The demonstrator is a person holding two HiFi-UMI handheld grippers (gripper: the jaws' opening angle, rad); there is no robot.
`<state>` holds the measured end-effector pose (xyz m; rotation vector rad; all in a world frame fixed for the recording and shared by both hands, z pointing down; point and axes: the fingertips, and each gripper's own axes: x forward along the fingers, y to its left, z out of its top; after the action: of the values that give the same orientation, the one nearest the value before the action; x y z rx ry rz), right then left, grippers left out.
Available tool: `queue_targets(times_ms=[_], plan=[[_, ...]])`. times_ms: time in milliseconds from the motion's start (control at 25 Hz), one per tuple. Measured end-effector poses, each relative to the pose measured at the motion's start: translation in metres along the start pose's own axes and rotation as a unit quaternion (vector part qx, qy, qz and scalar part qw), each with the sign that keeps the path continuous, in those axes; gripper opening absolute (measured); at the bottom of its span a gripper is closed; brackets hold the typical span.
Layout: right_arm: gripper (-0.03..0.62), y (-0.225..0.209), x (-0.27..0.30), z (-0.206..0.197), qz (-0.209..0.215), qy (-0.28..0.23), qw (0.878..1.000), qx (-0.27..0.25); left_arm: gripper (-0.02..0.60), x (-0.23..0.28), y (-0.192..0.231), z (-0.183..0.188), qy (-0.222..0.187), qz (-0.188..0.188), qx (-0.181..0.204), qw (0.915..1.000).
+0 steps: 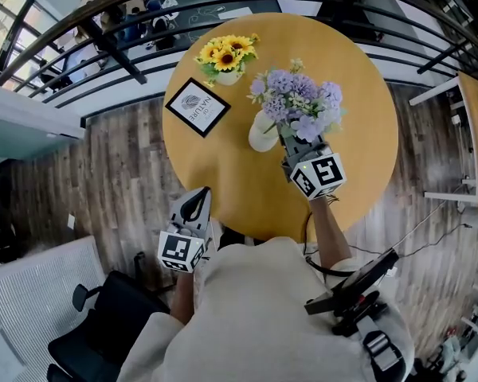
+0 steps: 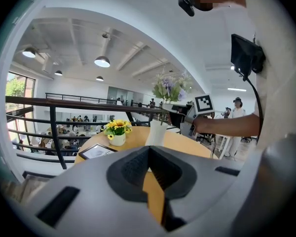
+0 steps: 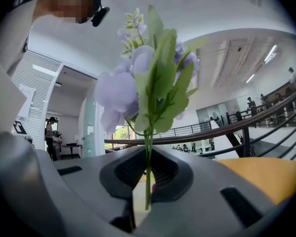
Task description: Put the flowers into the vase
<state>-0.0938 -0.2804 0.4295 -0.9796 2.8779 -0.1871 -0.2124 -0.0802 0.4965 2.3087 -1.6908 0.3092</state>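
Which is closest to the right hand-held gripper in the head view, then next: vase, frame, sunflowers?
1. Vase, right beside it, on its left.
2. Frame, farther left, and sunflowers, near the far edge: too close to call.

Head view looks steeply down; both tool views skim the table.

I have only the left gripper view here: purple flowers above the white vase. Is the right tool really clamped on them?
Observer: Yes. The right gripper view shows the right tool shut on the green stem of the purple flowers.
Reviewer: And that flat dark frame?
Observer: In the head view it holds a white card printed NATURE.
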Motion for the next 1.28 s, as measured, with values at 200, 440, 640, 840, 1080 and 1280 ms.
queue_targets(times_ms=[200, 440, 640, 840, 1080, 1280], plan=[[0.021, 0.0, -0.001, -0.022, -0.018, 0.009, 1.0, -0.019, 0.006, 0.002, 0.0, -0.004, 0.005, 0.0, -0.003, 1.0], [0.094, -0.005, -0.003, -0.04, -0.049, 0.04, 0.997, -0.037, 0.006, 0.003, -0.003, -0.005, 0.007, -0.003, -0.004, 1.0], [0.225, 0.0, -0.001, -0.058, -0.033, 0.086, 0.995, -0.031, 0.008, 0.003, -0.004, -0.004, 0.005, -0.003, -0.003, 1.0], [0.29, 0.002, -0.002, -0.066, -0.034, 0.11, 0.993, -0.04, 0.006, 0.003, -0.004, -0.003, 0.003, -0.005, -0.003, 1.0], [0.387, -0.002, -0.01, -0.069, -0.046, 0.135, 0.988, -0.056, 0.006, 0.006, -0.006, -0.001, -0.001, -0.007, -0.003, 1.0], [0.414, 0.0, -0.019, -0.082, -0.037, 0.158, 0.986, -0.039, 0.008, 0.007, -0.012, -0.001, -0.003, -0.014, -0.001, 0.9999]])
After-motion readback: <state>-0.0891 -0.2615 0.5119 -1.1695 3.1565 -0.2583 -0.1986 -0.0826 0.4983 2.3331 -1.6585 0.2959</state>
